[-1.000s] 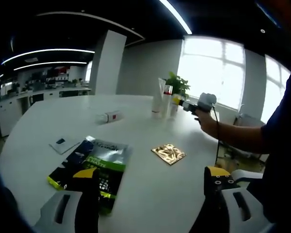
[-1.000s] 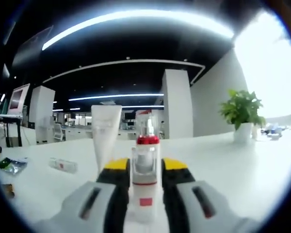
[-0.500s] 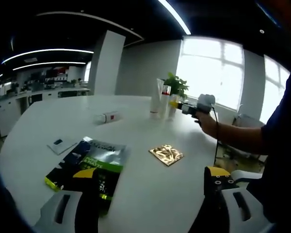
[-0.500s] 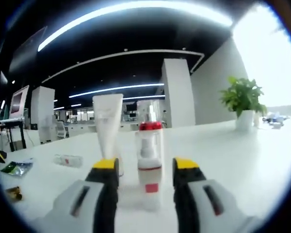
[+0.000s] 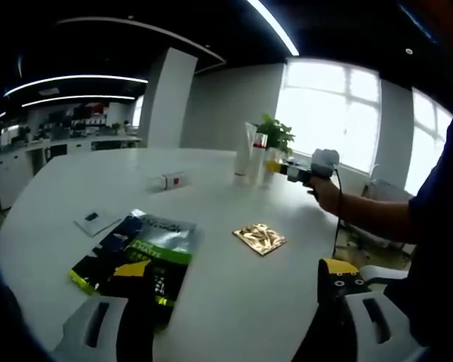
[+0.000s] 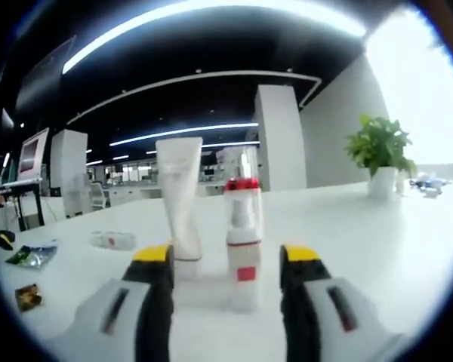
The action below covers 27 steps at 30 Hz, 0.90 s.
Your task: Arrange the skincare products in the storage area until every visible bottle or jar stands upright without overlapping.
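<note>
Ahead of the right gripper (image 6: 226,264), its jaws spread and holding nothing, a clear pump bottle (image 6: 243,241) with a red collar stands upright beside a white tube (image 6: 180,202). A small bottle (image 6: 112,240) apparently lies flat off left. The left gripper (image 5: 238,290) hangs open above a glossy sachet (image 5: 140,253) and gold packet (image 5: 260,238).

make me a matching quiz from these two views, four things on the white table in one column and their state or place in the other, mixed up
Things:
1. white squeeze tube
2. clear pump bottle with the red collar
3. small white bottle with the red label
4. gold foil square packet

States or places:
A. lying on its side, far across the table
B. lying flat beside the dark green and black pouch
C. standing upright between the open jaws of the right gripper
D. standing on its cap, just left of the pump bottle

Pairs: 1-D, 2-C, 3-A, 4-B
</note>
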{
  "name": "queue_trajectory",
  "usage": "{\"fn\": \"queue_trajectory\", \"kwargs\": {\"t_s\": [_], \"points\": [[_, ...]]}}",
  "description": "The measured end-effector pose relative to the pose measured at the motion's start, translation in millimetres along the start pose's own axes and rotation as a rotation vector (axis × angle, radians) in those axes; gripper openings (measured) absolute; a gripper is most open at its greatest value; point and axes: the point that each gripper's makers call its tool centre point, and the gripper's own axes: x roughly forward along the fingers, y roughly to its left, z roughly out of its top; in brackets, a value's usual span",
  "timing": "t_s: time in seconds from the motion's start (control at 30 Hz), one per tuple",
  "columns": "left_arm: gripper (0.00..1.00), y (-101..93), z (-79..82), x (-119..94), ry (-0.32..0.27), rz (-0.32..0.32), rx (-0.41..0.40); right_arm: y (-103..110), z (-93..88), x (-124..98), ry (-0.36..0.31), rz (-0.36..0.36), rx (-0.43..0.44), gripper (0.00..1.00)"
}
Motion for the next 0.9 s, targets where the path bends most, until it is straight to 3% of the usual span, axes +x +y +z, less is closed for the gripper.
{"fn": "queue_trajectory", "kwargs": {"t_s": [0.2,0.4,0.53,0.9], "points": [[0.92,-0.5,-0.5,0.6,-0.003,-0.001,-0.002,5.0,-0.1,-4.3,-0.010,0.009,-0.022,0.75],[0.92,-0.2,-0.8,0.9,-0.007,0.001,-0.008,11.7,2.5,-9.5,-0.030,0.013,-0.046,1.00],[0.92,-0.7,-2.3,1.4,-0.004,-0.001,-0.008,14.8,6.8,-15.4,-0.033,0.020,-0.089,1.00],[0.92,-1.1,-1.8,2.2,-0.006,-0.001,-0.008,22.6,10.6,-17.3,-0.025,0.044,-0.076,1.00]]}}
